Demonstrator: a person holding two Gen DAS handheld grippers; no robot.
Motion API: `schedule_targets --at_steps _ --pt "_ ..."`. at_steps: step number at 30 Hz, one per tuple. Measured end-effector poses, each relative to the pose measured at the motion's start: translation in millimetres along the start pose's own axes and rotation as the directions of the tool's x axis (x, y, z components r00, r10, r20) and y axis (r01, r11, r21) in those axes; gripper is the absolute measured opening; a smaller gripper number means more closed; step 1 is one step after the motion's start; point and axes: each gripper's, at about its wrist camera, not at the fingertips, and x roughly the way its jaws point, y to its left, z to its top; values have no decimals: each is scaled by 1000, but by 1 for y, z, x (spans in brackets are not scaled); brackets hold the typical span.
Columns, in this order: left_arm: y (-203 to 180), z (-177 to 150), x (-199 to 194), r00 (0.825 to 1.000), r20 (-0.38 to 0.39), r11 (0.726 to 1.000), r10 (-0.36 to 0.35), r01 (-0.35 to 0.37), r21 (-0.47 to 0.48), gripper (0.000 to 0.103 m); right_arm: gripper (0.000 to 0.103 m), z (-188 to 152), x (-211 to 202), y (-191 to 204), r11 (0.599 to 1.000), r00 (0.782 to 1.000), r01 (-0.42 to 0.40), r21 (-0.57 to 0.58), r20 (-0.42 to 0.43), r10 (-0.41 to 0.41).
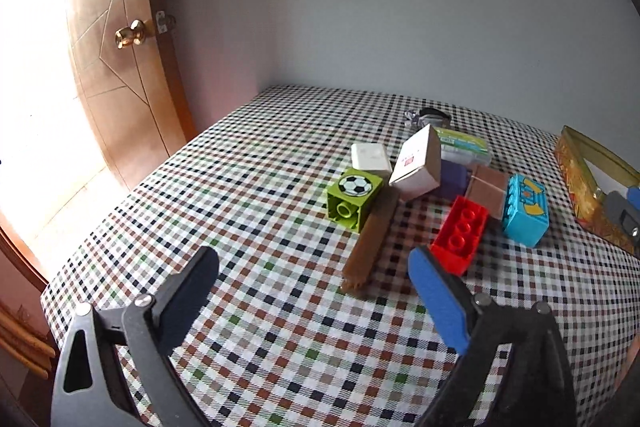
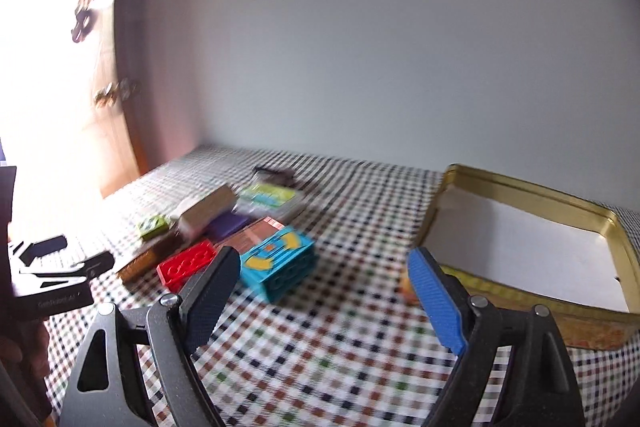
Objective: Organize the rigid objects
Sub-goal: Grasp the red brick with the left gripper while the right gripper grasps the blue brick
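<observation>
While our left gripper (image 1: 314,269) hangs wide open and empty over the checked cloth (image 1: 248,179), the wooden stick (image 1: 374,241) lies just ahead, leaning on the green block (image 1: 354,197). On the right wrist camera, our right gripper (image 2: 324,273) gapes empty too, between the blue block (image 2: 280,263) and the gold tin (image 2: 532,195). We judge picking hasn't started; next, close on one piece.

bare cloth (image 1: 248,195) left of clustered blocks (image 1: 460,233).

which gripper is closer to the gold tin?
Right. The right gripper is open just in front of the gold tin, at its near-left corner. The left gripper is open by the red brick, farther away.
</observation>
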Motion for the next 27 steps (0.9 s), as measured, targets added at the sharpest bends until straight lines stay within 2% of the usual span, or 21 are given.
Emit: schedule_targets --at_steps 5,9,11,13,14,15,16,19,23,25,27 --pt "-22 -4 -2 999 9 996 -37 36 81 97 88 3 42 29 998 991 -9 -59 -132 1" --pt "-29 -3 -2 997 -6 992 -76 76 103 97 87 2 82 39 998 961 -43 -35 -276 32" --pt "-31 -1 -2 994 -16 989 -107 108 104 97 83 2 94 38 999 950 -53 -13 -307 46" --pt "-36 2 -3 992 -15 985 -122 123 121 97 78 0 99 33 1000 945 -27 -1 -326 25" --pt "-39 4 -2 992 -14 983 -124 125 132 97 71 0 102 29 1000 942 -19 5 -336 19" --pt "-43 5 0 992 -11 982 -125 125 141 97 54 -2 105 22 999 936 -29 28 -349 37" --pt "-47 7 1 992 -10 980 -128 128 150 97 47 -3 108 15 998 930 -33 47 -363 48" --pt "-65 12 4 987 -22 968 -157 158 196 97 44 -7 105 -3 998 934 -18 55 -355 36" --pt "-91 19 12 988 -18 947 -153 152 282 94 44 -14 98 -25 994 935 -48 93 -347 78" --pt "-101 24 25 987 -49 942 -153 161 294 87 44 -15 96 -33 991 934 -61 122 -342 100" --pt "-108 28 41 980 -111 943 -167 191 273 74 44 -14 95 -33 989 935 -65 133 -339 108"
